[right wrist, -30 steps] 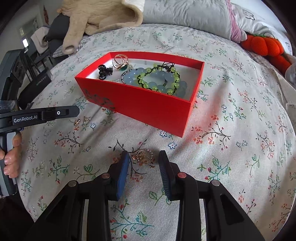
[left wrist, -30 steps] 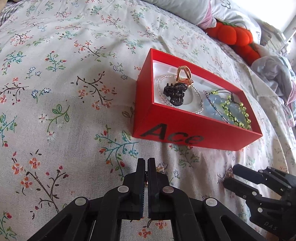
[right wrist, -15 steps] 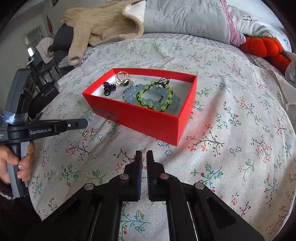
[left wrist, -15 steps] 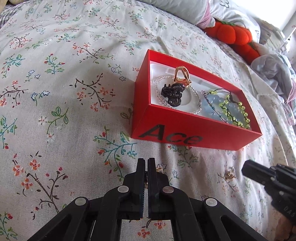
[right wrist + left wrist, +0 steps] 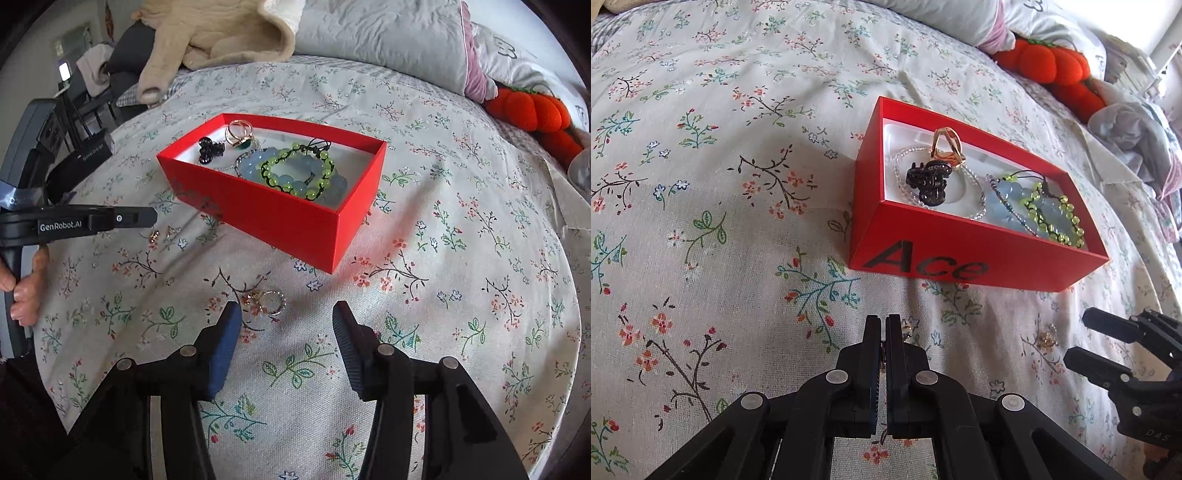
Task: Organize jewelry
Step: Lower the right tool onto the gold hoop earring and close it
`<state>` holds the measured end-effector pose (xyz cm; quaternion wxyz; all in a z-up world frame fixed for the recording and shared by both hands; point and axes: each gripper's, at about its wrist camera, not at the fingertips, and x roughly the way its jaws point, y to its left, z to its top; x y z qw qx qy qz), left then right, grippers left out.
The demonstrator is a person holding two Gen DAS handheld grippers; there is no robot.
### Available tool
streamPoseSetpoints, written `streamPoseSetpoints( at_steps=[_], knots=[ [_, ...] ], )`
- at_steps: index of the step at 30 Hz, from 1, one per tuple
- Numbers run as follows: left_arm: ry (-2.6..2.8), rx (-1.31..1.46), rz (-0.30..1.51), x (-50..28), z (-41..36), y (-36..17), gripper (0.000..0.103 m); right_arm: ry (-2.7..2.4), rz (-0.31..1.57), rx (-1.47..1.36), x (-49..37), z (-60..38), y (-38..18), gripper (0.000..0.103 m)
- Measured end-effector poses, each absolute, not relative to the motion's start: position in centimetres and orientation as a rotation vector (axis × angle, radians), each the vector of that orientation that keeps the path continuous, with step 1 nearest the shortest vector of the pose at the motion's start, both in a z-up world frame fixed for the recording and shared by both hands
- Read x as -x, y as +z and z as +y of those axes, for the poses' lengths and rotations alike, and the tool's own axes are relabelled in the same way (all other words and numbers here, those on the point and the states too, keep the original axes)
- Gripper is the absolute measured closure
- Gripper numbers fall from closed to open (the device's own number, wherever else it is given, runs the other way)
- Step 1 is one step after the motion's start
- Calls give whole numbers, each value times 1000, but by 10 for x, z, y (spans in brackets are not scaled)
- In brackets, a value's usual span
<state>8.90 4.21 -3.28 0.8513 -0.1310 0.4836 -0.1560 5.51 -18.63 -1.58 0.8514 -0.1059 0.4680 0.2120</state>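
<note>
A red "Ace" box (image 5: 960, 266) (image 5: 280, 218) sits on the floral bedspread. It holds a gold ring (image 5: 947, 147), a black hair clip (image 5: 929, 182), a silver chain, a blue bead bracelet (image 5: 255, 166) and a green bead bracelet (image 5: 295, 168). My left gripper (image 5: 885, 325) is shut, with small gold earrings (image 5: 908, 328) (image 5: 162, 234) lying on the sheet just beyond its tips. My right gripper (image 5: 286, 325) is open and empty above a sparkly ring (image 5: 271, 301) (image 5: 1047, 338) that lies on the sheet just ahead of the left finger.
An orange pumpkin plush (image 5: 532, 110) and a grey pillow (image 5: 369, 33) lie at the head of the bed. A beige garment (image 5: 207, 37) lies far left. Crumpled clothes (image 5: 1137, 144) lie to the right of the box.
My right gripper closed near the sparkly ring half a second ago, then opened wide; the ring lies on the sheet again. The left gripper stayed shut and still.
</note>
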Motion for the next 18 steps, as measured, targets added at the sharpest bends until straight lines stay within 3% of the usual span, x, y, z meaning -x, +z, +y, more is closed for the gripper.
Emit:
streamPoseSetpoints(
  at_steps=[11,16,18],
  knots=[
    [-327,265,1028,-90,37,-37,103,441,966,355,-63,-172,-33,61],
    [-324,267,1028,-92,38,-37,103,491,947,372,-60,-164,-33,85],
    [-324,265,1025,-93,38,-37,103,491,935,389,-57,-161,-32,89]
  ],
)
